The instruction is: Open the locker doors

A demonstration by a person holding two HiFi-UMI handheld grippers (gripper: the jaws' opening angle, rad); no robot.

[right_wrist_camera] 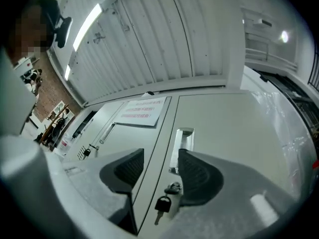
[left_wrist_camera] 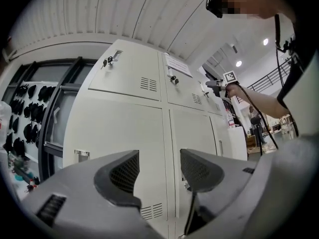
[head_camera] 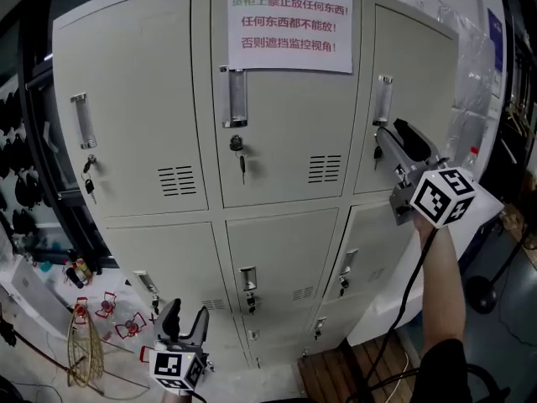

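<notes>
1. The locker bank (head_camera: 134, 107) stands with every door in view closed. A paper notice (head_camera: 289, 28) is stuck at the top edge of the upper middle door (head_camera: 277, 149).
2. The right gripper (head_camera: 401, 137) is up at the upper right door (head_camera: 415, 74), beside that door's left edge.
3. Its fingers (right_wrist_camera: 199, 173) are spread wide and press on nothing. The door's handle (right_wrist_camera: 182, 146) shows in the gap between them, just ahead of the tips, and the key (right_wrist_camera: 163, 203) hangs in the lock right below it.
4. The relation that matters: the handle's long axis runs straight up and down along the door's left edge, and the two fingers sit to its left and right. So they already straddle it across its narrow width, and I judge that a short advance would put the pads on either side.
5. With the handle on the left edge, the hinge is probably on the right, so the pull would swing out and rightward.
6. The left gripper (head_camera: 186, 321) is low, near the bank's bottom edge, facing the lower doors. Its fingers (left_wrist_camera: 122, 171) are apart with nothing between them.
7. The right gripper is much nearer to a handle, so this door is its job.
</notes>
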